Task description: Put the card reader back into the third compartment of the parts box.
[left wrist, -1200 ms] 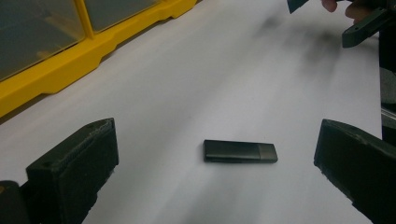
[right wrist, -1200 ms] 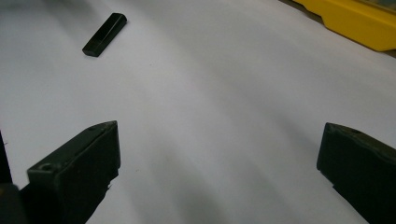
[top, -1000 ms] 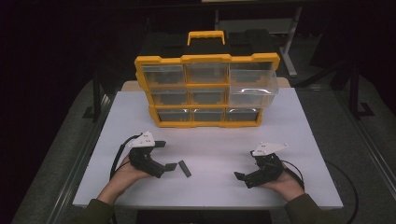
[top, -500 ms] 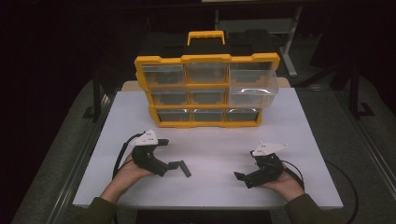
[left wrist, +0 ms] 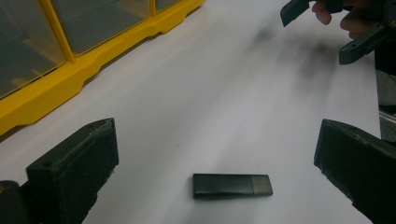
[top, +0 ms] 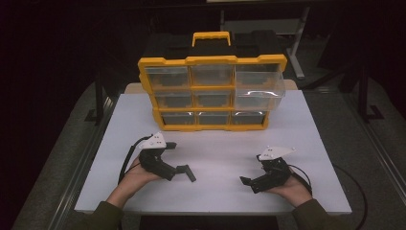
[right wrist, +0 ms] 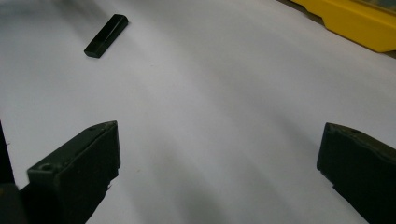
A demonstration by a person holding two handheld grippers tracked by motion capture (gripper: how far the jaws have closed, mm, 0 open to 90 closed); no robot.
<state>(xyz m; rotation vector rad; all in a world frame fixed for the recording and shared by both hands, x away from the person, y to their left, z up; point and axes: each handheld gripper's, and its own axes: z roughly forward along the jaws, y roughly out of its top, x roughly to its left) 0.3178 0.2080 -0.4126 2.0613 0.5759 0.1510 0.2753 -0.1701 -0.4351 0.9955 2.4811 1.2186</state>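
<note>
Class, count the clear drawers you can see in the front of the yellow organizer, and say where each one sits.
9 in the yellow organizer: three rows of three, top, middle and bottom. The top-right drawer juts forward and looks taller. None seem hidden.

Table (top: 215,201): drawer organizer (top: 210,93) stands at far centre. Small flat stick (top: 190,173) lies near left of centre, between the jaws of left hand-held gripper (top: 178,158). Right hand-held gripper (top: 253,178) near right, well apart from stick.

Matt black plastic stick (left wrist: 232,185), smooth white tabletop (top: 225,153), glossy yellow plastic organiser (top: 212,60) with clear drawers
</note>
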